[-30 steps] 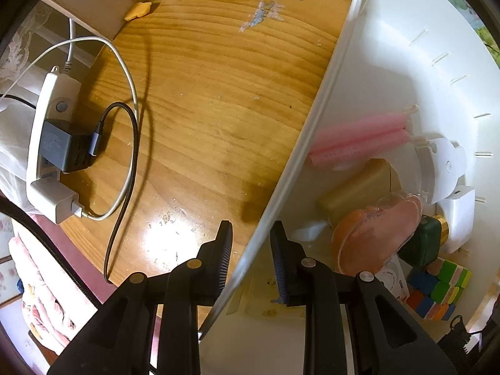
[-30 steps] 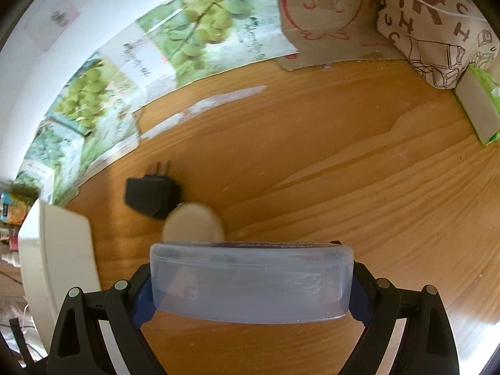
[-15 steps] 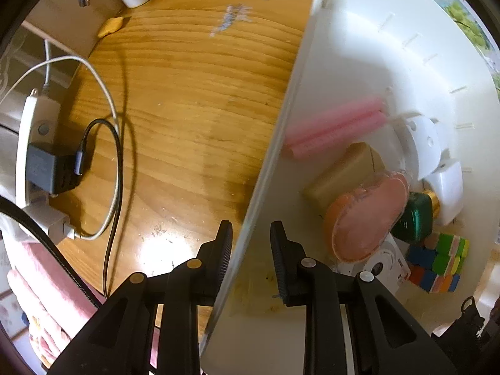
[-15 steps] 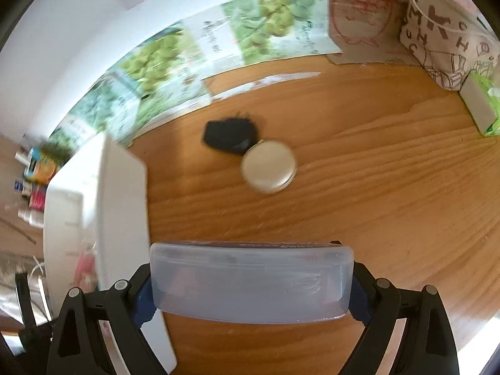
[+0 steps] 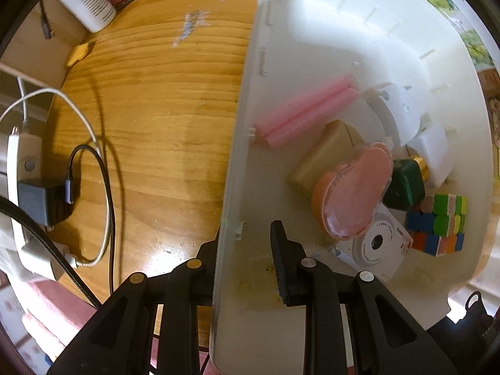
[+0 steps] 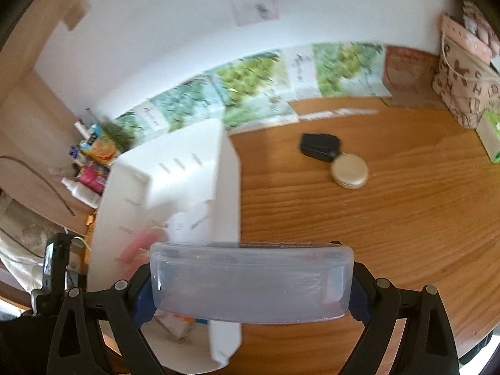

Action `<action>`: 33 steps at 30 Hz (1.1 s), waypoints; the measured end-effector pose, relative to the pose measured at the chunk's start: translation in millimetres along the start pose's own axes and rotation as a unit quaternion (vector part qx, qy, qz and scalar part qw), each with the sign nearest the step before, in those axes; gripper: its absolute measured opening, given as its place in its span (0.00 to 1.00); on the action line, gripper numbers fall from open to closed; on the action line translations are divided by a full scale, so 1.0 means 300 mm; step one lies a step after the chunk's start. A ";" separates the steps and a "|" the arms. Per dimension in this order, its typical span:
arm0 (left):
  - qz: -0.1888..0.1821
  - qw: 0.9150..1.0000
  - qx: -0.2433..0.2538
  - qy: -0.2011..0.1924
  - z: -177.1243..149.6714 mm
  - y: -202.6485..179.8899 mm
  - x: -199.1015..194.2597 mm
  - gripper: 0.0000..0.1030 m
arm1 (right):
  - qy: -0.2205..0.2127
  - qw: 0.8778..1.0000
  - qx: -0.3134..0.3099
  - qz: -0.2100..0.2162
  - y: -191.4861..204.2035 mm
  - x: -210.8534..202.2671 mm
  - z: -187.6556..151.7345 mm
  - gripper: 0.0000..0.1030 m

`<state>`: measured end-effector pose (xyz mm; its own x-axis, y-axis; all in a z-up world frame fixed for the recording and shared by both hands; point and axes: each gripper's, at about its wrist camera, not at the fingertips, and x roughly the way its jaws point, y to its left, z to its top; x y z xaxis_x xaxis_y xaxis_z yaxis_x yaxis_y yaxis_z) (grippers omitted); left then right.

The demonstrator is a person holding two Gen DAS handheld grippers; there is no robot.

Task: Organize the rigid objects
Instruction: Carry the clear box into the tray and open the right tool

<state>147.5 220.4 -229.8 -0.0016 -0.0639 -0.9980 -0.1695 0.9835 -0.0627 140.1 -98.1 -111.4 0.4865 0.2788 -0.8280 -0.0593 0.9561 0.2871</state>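
My left gripper (image 5: 247, 240) is shut on the near wall of a white plastic bin (image 5: 240, 143), one finger outside and one inside. The bin holds pink rollers (image 5: 300, 115), a tan block (image 5: 325, 153), an orange case (image 5: 353, 197), a green bottle (image 5: 403, 184), a colour cube (image 5: 440, 222) and white items. My right gripper (image 6: 250, 284) is shut on a clear plastic case (image 6: 250, 281) and holds it above the bin's right wall (image 6: 228, 206). A black charger (image 6: 318, 147) and a round tan tin (image 6: 350, 170) lie on the wooden table.
A power strip with plugs and cables (image 5: 34, 193) lies left of the bin. A white bottle (image 5: 87, 0) stands at the far left corner. A patterned bag (image 6: 465, 87) and a green box (image 6: 490, 137) stand at the far right. Leaflets line the wall.
My right gripper has risen and swung left with the clear case, bringing the bin under it. In the left wrist view the bin has shifted left relative to the table.
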 end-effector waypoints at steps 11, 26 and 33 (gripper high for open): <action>-0.007 0.997 0.079 0.004 0.041 -0.075 -0.008 0.26 | -0.034 0.998 -0.060 -0.004 0.229 -0.040 -0.044 0.92; -0.001 0.986 0.164 0.002 0.088 -0.182 -0.012 0.26 | -0.021 0.993 -0.113 0.008 0.440 0.003 -0.131 0.93; -0.005 0.985 0.172 0.001 0.103 -0.192 -0.013 0.26 | -0.020 0.993 -0.120 0.004 0.462 0.004 -0.143 0.97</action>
<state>187.6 169.4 -222.5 -0.0033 -0.0732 -0.9973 0.1746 0.9820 -0.0726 94.9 38.5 -93.4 0.5192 0.2872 -0.8049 -0.2667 0.9493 0.1667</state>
